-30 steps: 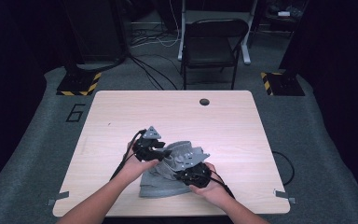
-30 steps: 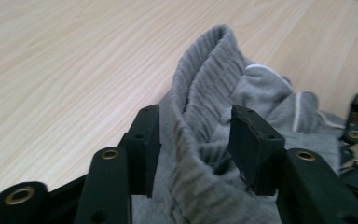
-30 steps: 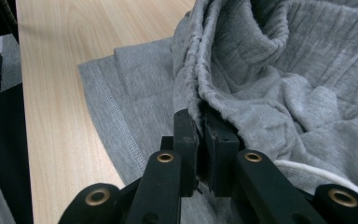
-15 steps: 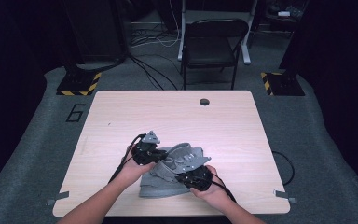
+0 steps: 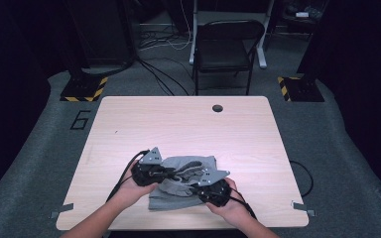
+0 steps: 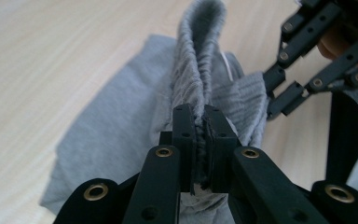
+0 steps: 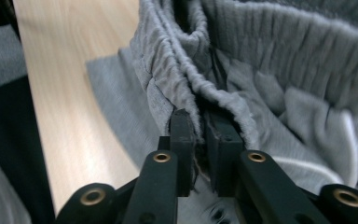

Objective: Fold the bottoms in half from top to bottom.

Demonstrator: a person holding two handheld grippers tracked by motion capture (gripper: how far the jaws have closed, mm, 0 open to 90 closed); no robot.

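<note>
A grey garment [image 5: 171,198] with a ribbed elastic waistband lies bunched at the near middle of the wooden table [image 5: 178,124]. My left gripper [image 5: 170,173] is shut on a raised fold of the waistband [image 6: 198,56], which stands up between its jaws [image 6: 200,114]. My right gripper [image 5: 198,186] pinches the gathered waistband edge [image 7: 186,88] from the other side [image 7: 200,116]; its jaws have just been opening slightly, with the cloth still between them. The right gripper's black fingers [image 6: 291,70] show beside the cloth in the left gripper view.
A round hole [image 5: 217,108] sits near the table's far edge. Beyond the table stands a dark chair [image 5: 225,49] among cables on the floor. Both forearms come in over the near table edge.
The left gripper has drawn back toward the near left and closed on the waistband. The garment's top edge is now bunched up between the two grippers.
</note>
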